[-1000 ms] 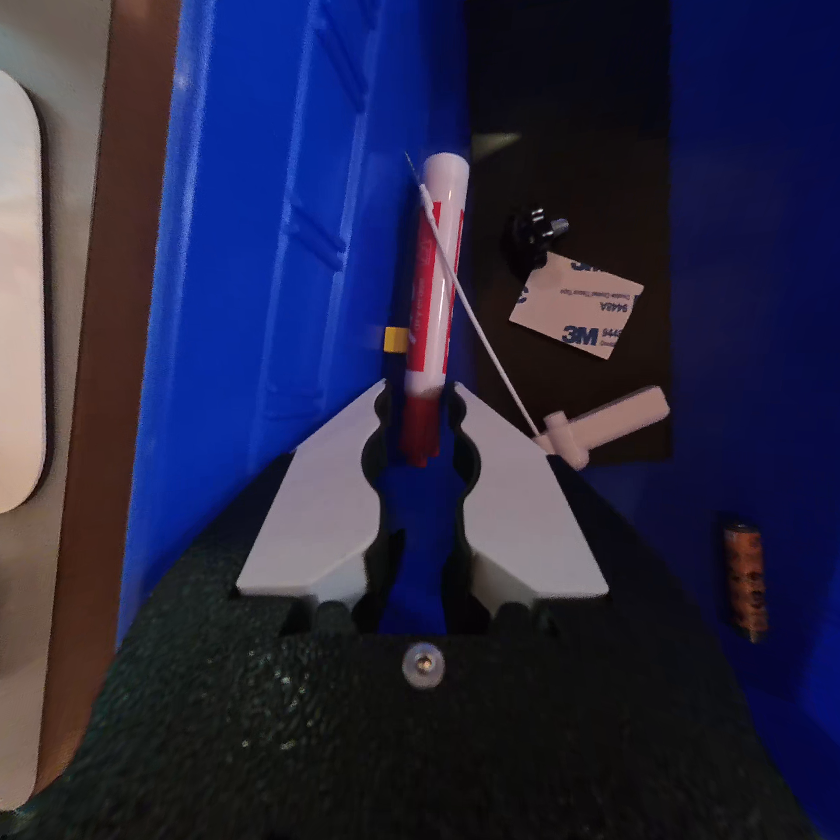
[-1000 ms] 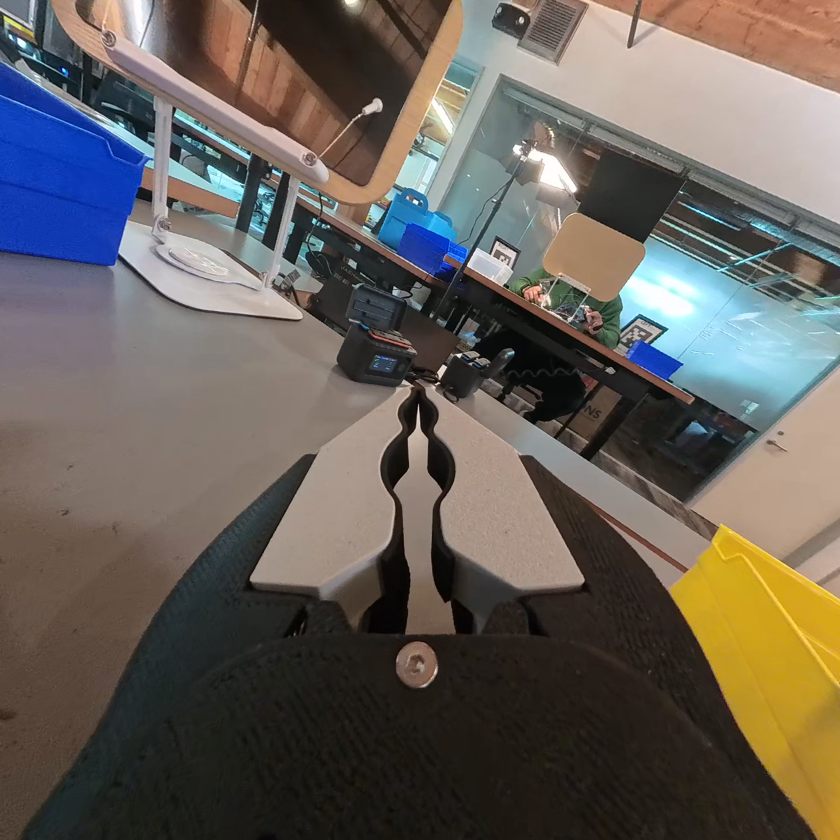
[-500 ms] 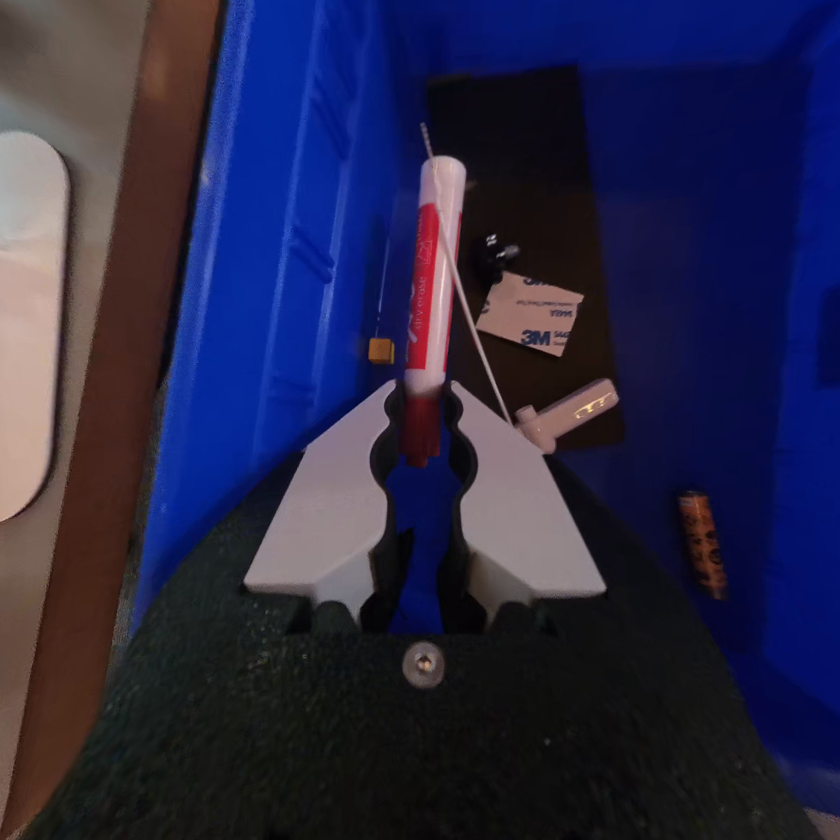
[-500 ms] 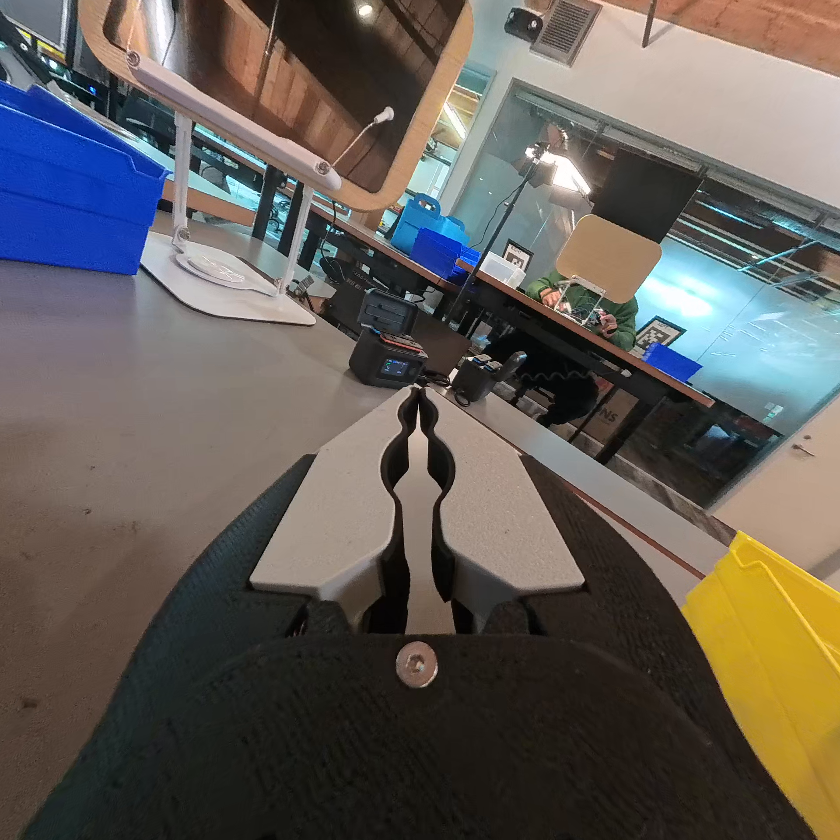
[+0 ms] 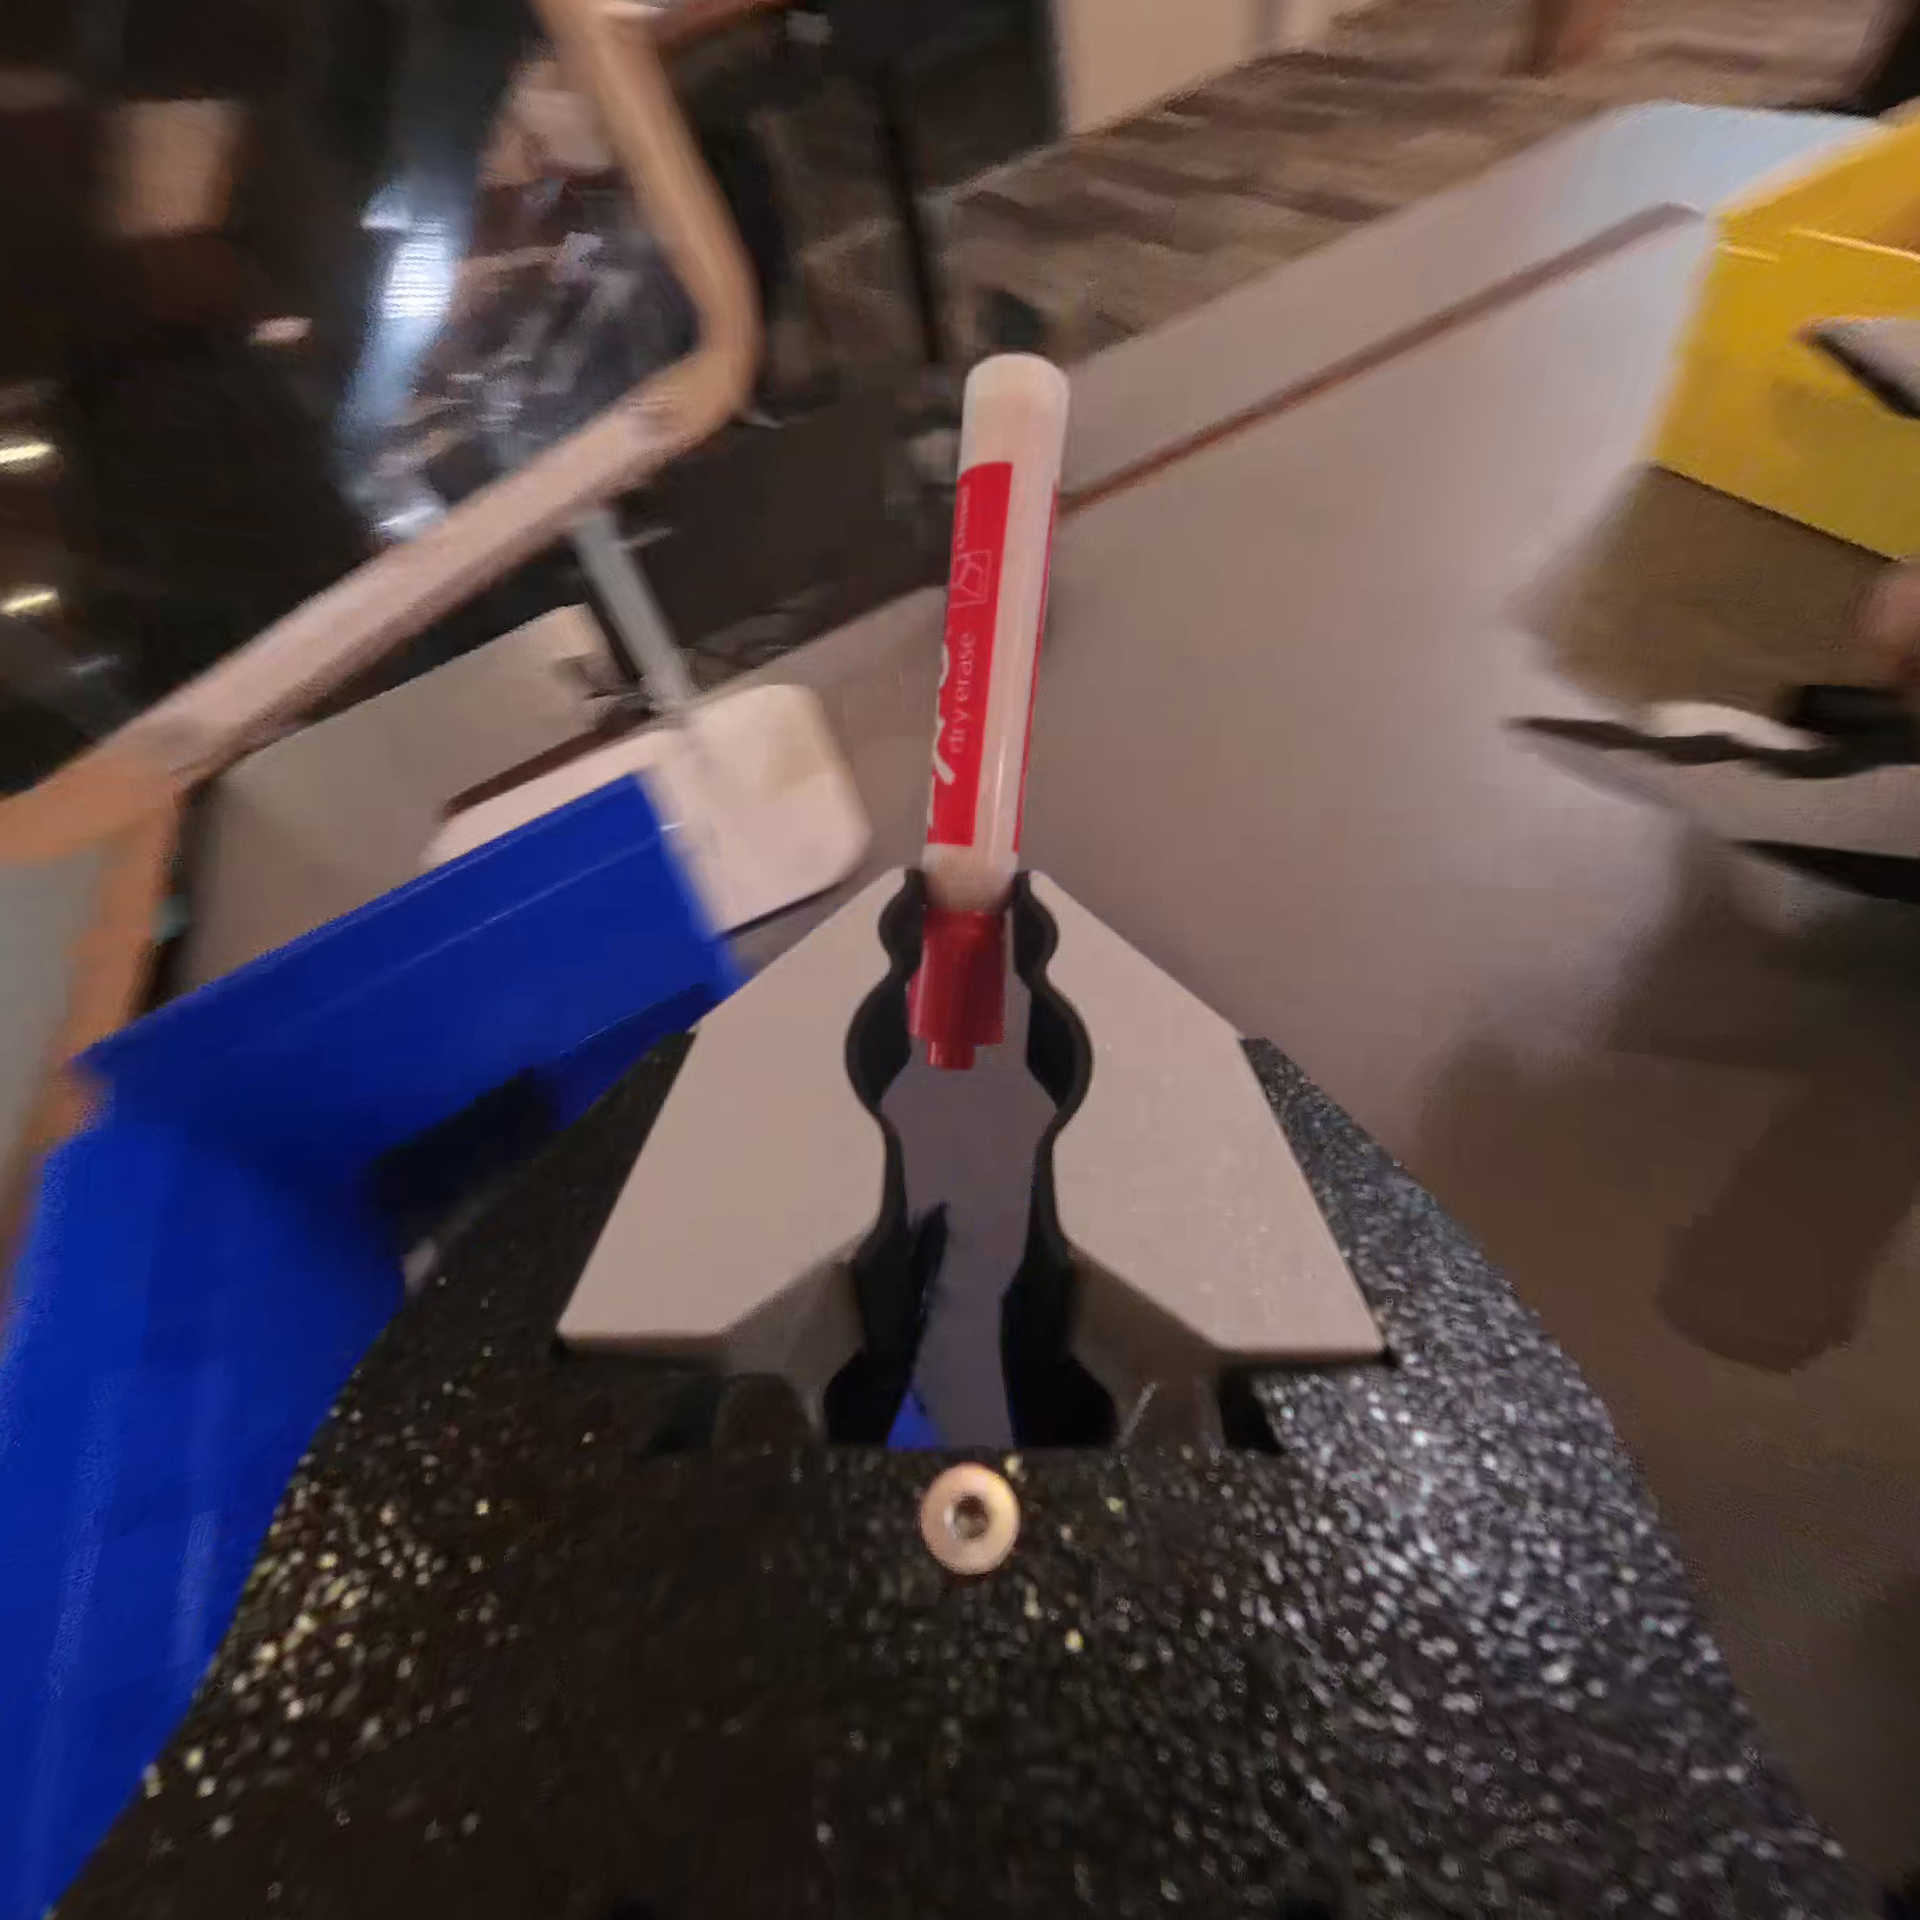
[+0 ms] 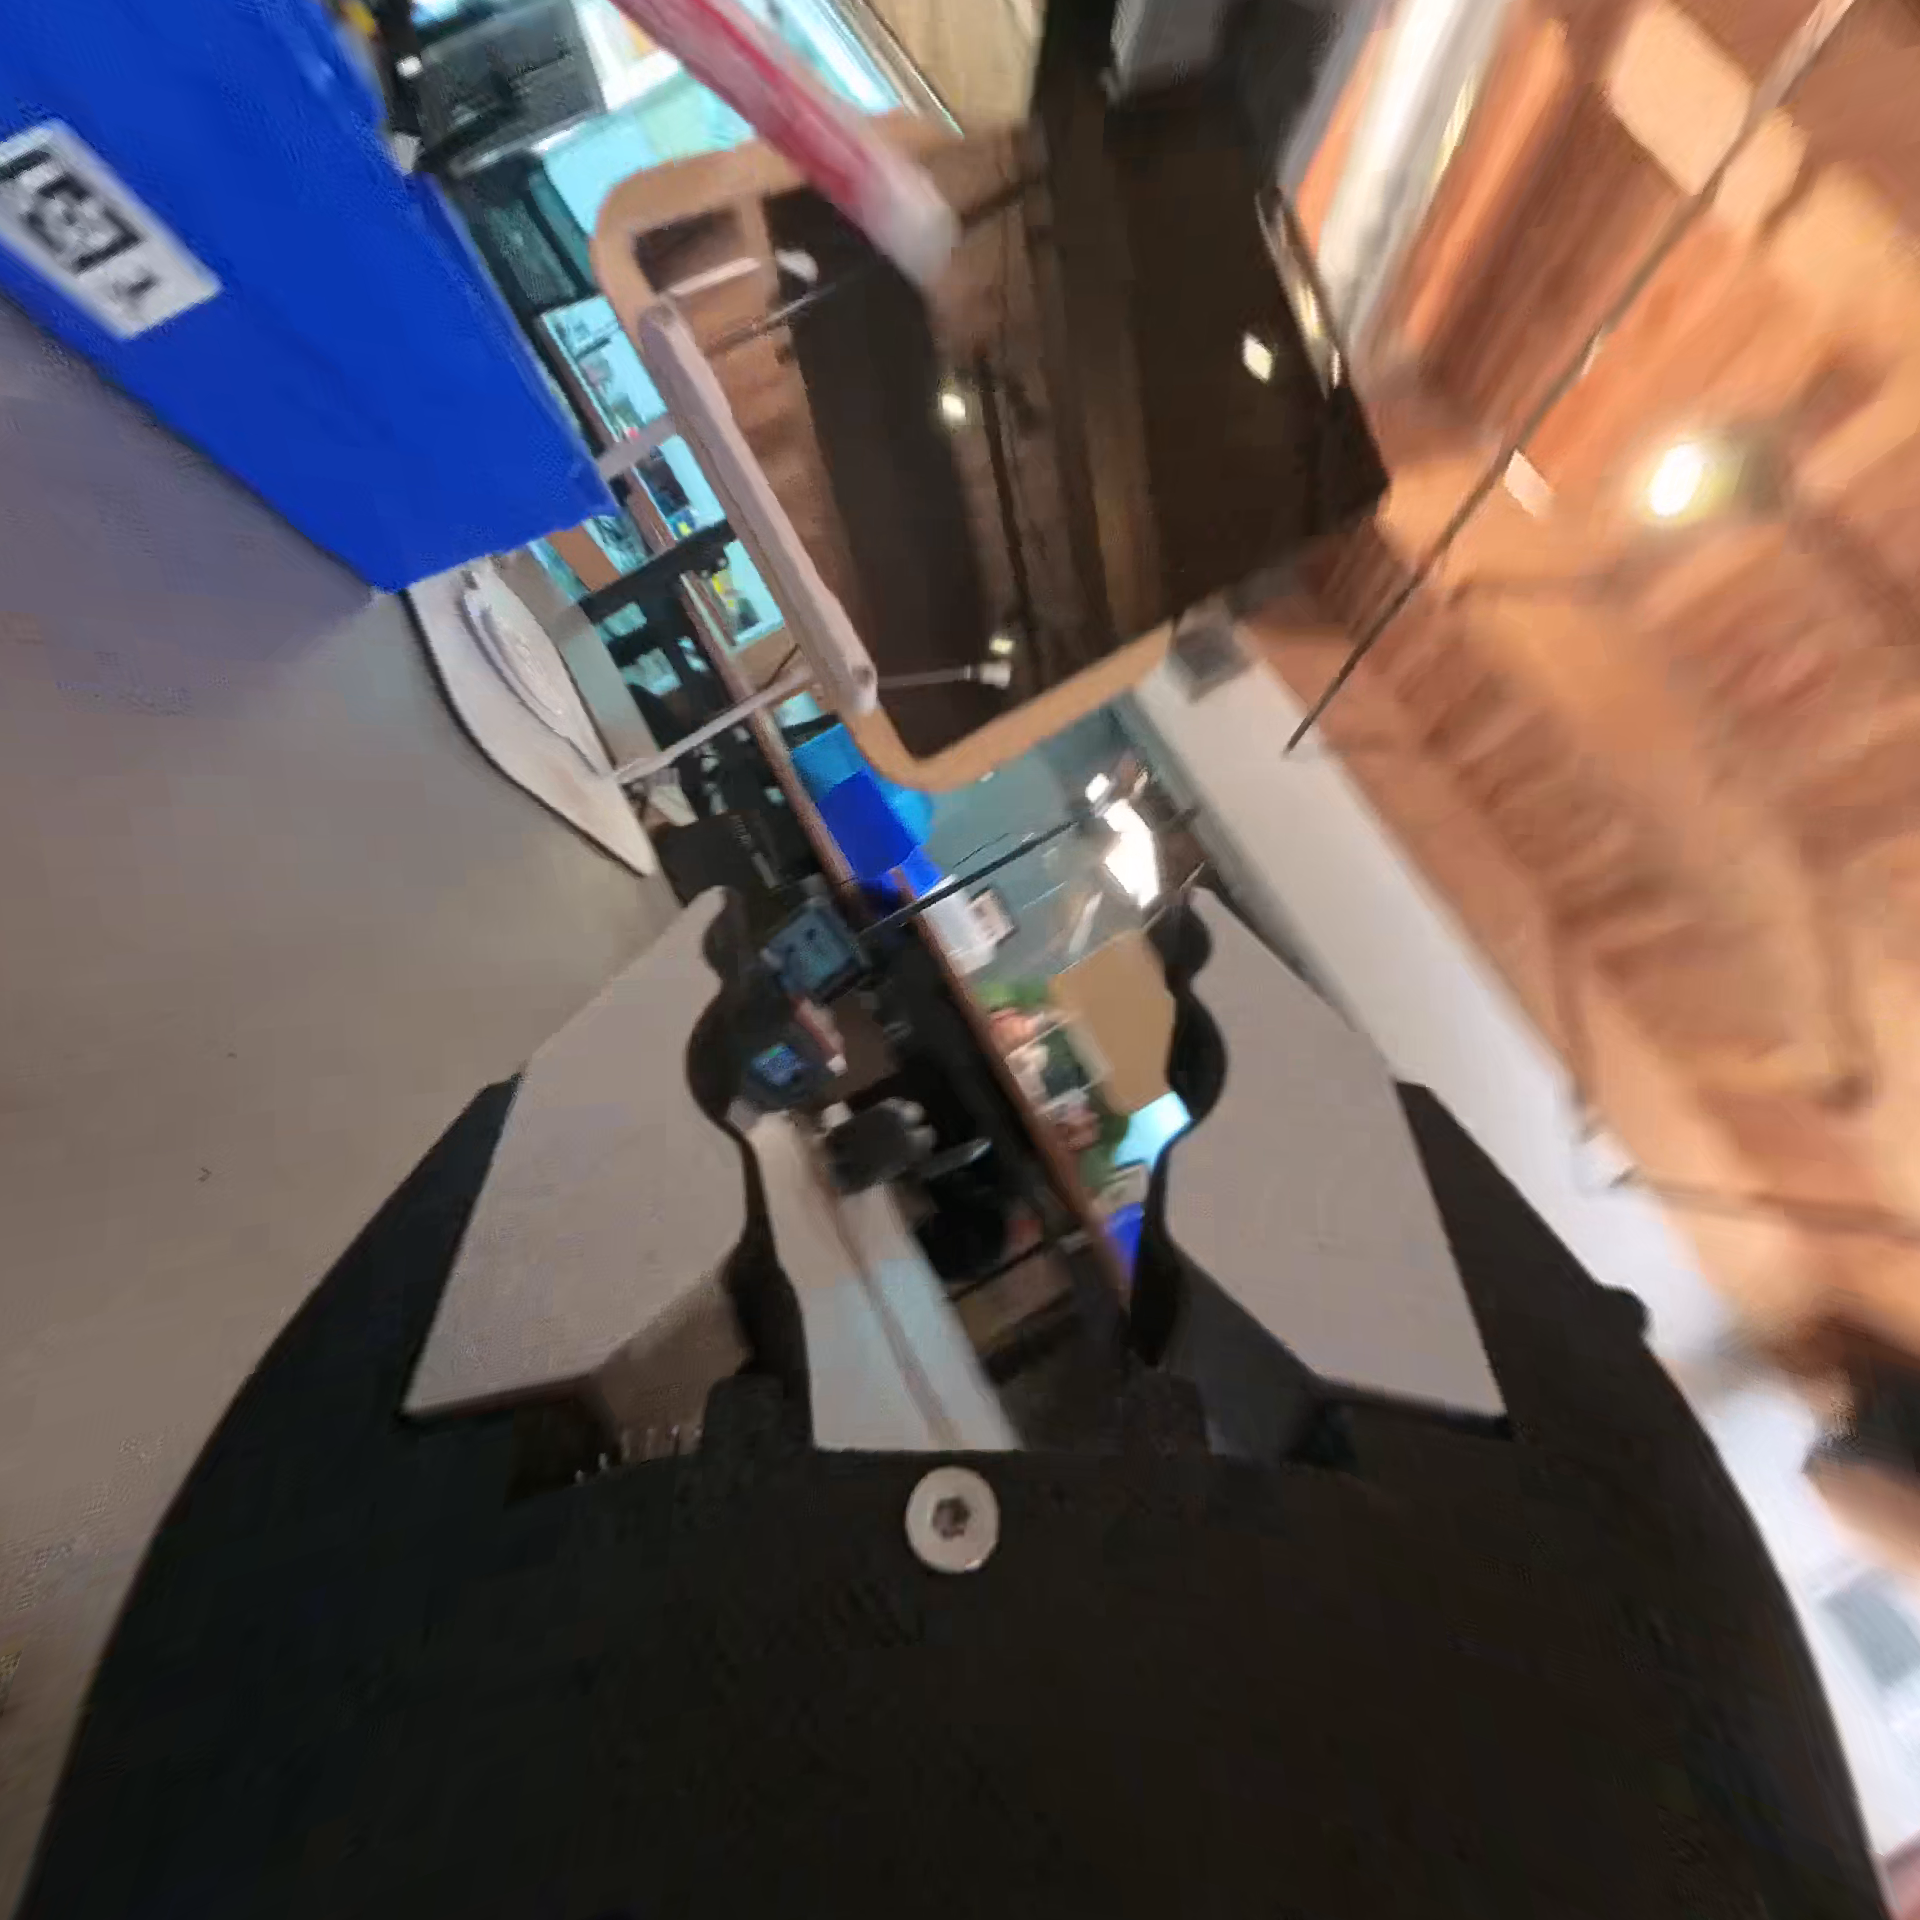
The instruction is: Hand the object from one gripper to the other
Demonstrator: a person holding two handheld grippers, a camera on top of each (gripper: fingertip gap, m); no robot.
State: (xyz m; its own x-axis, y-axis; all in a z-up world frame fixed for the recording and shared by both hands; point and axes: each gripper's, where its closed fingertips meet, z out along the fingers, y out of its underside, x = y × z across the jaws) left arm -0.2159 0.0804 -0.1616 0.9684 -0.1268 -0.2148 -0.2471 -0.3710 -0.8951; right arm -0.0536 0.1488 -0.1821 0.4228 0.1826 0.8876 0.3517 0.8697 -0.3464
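My left gripper (image 5: 966, 883) is shut on the red cap end of a red and white marker (image 5: 997, 644). The marker sticks straight out ahead, above the grey table (image 5: 1299, 644), clear of the blue bin (image 5: 312, 1091) at the lower left. My right gripper (image 6: 956, 914) is open and empty, rolled to one side and held above the table. It also shows as a blurred dark and white shape at the right edge of the left wrist view (image 5: 1662, 740). A blurred red and white streak (image 6: 831, 135) at the top of the right wrist view looks like the marker.
A yellow bin (image 5: 1766, 343) stands at the far right. A white stand base (image 5: 769, 800) with a wooden frame (image 5: 665, 260) sits behind the blue bin (image 6: 260, 312). Other desks and a person lie beyond the table edge.
My left gripper has lifted the marker out of the blue bin and swung round towards the open table. My right gripper has opened, risen off the table and rolled. Both views are motion-blurred.
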